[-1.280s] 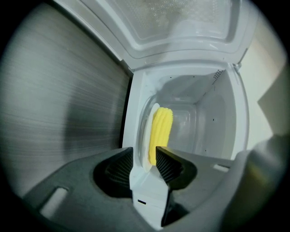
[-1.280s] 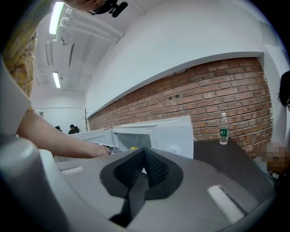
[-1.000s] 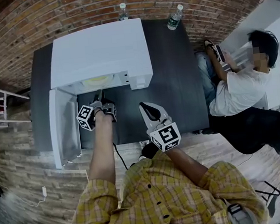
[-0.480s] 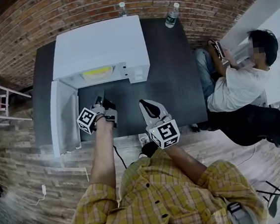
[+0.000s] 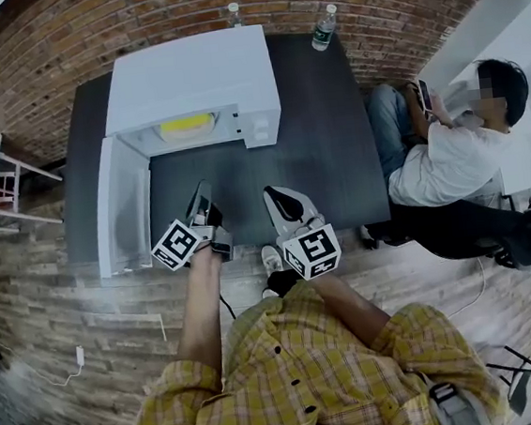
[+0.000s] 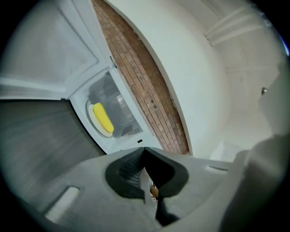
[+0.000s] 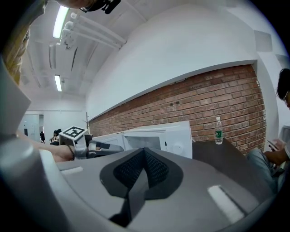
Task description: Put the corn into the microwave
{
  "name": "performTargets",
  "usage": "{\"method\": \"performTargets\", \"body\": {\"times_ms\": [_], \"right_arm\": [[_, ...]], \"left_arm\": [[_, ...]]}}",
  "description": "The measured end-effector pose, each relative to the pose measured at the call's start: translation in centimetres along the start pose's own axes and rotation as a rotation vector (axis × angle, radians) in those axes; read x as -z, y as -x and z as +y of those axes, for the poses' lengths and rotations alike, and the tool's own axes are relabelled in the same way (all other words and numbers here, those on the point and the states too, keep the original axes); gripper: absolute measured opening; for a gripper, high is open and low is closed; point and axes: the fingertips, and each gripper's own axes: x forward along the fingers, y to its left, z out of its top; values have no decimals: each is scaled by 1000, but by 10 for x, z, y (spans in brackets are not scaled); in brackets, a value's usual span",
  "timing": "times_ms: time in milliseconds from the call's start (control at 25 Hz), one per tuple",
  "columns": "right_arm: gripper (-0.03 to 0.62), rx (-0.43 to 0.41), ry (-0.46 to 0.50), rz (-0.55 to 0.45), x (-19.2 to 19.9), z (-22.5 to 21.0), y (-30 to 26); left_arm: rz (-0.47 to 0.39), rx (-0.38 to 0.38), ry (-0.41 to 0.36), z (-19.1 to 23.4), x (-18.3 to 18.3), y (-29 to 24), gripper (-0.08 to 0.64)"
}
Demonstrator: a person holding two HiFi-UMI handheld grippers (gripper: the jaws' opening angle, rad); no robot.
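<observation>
1. Both grippers are seen clenched with nothing held. On the left gripper (image 6: 145, 156) the dark pads are pressed together, and on the right gripper (image 7: 144, 154) the pads are likewise met edge to edge.
2. The corn (image 6: 103, 118) is found inside the microwave (image 5: 190, 78), laid on a pale round plate (image 6: 108, 132) on the oven floor, well apart from both grippers.
3. The microwave door (image 5: 122, 208) is swung fully open at the left side and stands out over the dark table (image 5: 325, 153) towards its near edge.
4. The left gripper is held near the table's near edge, in front of the open oven and pointed towards it. No part of the microwave or door is touched.
5. The right gripper is held just beside the left one, over the same near edge, roughly in line with the oven's control side.
6. Two bottles are set at the back of the table by the brick wall (image 5: 132, 23): one bottle (image 5: 234, 14) behind the microwave, the other bottle (image 5: 325, 29) further right.
7. A seated person (image 5: 440, 165) in a white top is seen at the table's right end.
</observation>
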Motion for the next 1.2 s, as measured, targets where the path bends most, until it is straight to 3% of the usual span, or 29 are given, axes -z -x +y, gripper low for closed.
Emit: {"method": "performTargets", "body": {"times_ms": [360,600,840,1000,1200], "right_arm": [[0,11,-7,-20,-2,7,25],[0,5,-11,-27,-1,14,37],[0,-2,-14,-44,-4,21,46],[0,3,-10,-55,-9,23,50],[0,-3,-2,-56,-9,27,52]], "left_arm": [[34,58,-276,-61,22,39,-2],[58,26,-477,-78,34,60,-2],[49,35,-579,-96,47,76,-2],[48,3,-709,-103,49,84,-2],[29,-26,-773,-106,50,91,-2]]}}
